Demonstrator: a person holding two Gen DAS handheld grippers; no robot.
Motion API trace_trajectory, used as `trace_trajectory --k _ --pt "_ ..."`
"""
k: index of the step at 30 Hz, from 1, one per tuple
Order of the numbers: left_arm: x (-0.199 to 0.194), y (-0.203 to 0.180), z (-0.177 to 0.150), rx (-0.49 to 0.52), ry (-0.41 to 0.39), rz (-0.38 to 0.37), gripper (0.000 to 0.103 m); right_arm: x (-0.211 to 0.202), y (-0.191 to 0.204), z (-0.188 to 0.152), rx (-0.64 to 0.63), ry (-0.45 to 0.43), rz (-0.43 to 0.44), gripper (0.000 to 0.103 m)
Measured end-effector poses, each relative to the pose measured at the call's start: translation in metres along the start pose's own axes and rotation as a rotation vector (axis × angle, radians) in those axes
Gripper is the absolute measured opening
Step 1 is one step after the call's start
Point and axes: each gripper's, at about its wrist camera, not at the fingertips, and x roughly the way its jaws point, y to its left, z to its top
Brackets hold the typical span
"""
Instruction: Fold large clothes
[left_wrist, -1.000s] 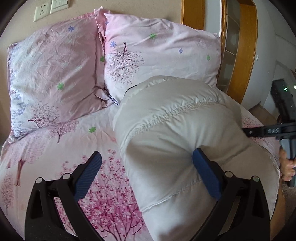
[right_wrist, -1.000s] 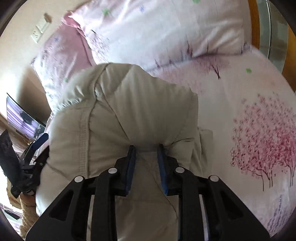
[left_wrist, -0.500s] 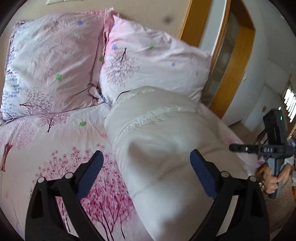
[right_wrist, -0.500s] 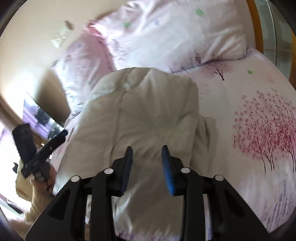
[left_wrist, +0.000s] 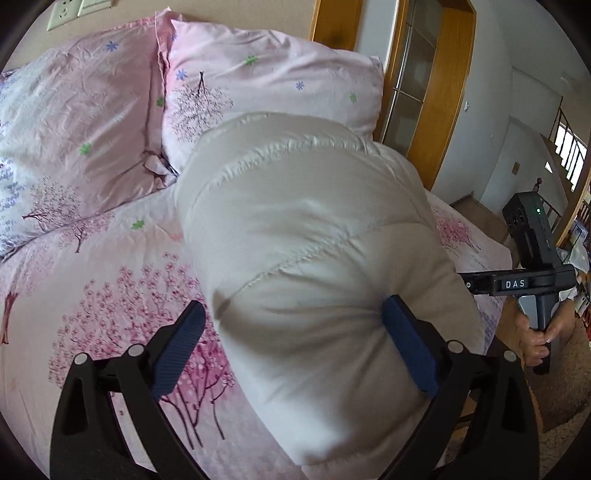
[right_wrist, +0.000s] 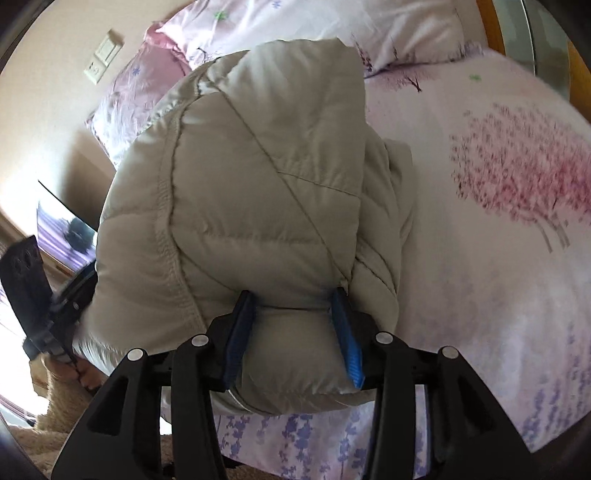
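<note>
A cream puffy jacket (left_wrist: 306, 229) lies folded in a thick bundle on the pink flowered bed (left_wrist: 110, 288). My left gripper (left_wrist: 293, 304) stands wide open at the bundle's near end. Its right pad (left_wrist: 406, 347) dents the jacket's side, while its left pad (left_wrist: 177, 347) hangs free over the sheet. In the right wrist view the jacket (right_wrist: 251, 177) fills the middle. My right gripper (right_wrist: 292, 295) has the jacket's padded near edge bulging between its pads; they still pinch it and the jaws are opening. The right gripper's body (left_wrist: 517, 284) and the hand (left_wrist: 535, 336) holding it show at the bed's right side.
Two pink pillows (left_wrist: 92, 122) lean against the wall behind the jacket. A wooden door frame (left_wrist: 443, 92) stands at the back right. A screen (right_wrist: 62, 229) sits beside the bed, and carpet (left_wrist: 561, 398) lies past the bed's right edge.
My right gripper's jaws have spread apart, and more of the jacket's edge now bulges between them. The left gripper has stayed wide open and shifted a little along the jacket's end.
</note>
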Motion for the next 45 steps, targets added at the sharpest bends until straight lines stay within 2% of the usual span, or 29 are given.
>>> trace_trajectory --k 3,6,8,9,11,15,22,27,32,39,45 --pt "-0.007 0.007 0.003 -0.030 -0.013 -0.029 0.098 -0.006 0.002 0.000 -0.003 0.001 -0.004 0.045" --pt "-0.027 0.026 0.011 -0.082 -0.077 -0.063 0.098 -0.026 0.006 0.011 0.014 0.006 0.016 0.058" --pt "-0.033 0.048 0.018 -0.161 -0.088 -0.091 0.098 -0.041 0.002 0.020 0.044 -0.048 0.061 0.099" --pt "-0.032 0.057 0.022 -0.196 -0.079 -0.103 0.099 -0.046 0.000 0.025 0.061 -0.066 0.080 0.102" --pt "-0.025 0.074 0.026 -0.262 -0.046 -0.134 0.099 -0.048 -0.011 0.035 0.118 -0.061 0.117 0.102" --pt "0.003 0.098 0.026 -0.400 0.036 -0.237 0.099 -0.024 -0.035 0.054 0.236 0.064 0.124 0.102" --pt "0.031 0.096 0.030 -0.462 0.107 -0.359 0.099 0.016 -0.054 0.067 0.320 0.195 0.246 0.102" --pt "0.042 0.090 0.037 -0.441 0.135 -0.371 0.101 0.041 -0.057 0.076 0.341 0.296 0.312 0.102" --pt "0.052 0.095 0.034 -0.457 0.152 -0.403 0.101 0.054 -0.061 0.075 0.348 0.359 0.390 0.102" --pt "0.061 0.107 0.025 -0.515 0.177 -0.458 0.101 0.070 -0.041 0.080 0.279 0.422 0.415 0.102" --pt "0.062 0.112 0.020 -0.536 0.171 -0.481 0.101 0.074 -0.035 0.080 0.258 0.428 0.429 0.102"
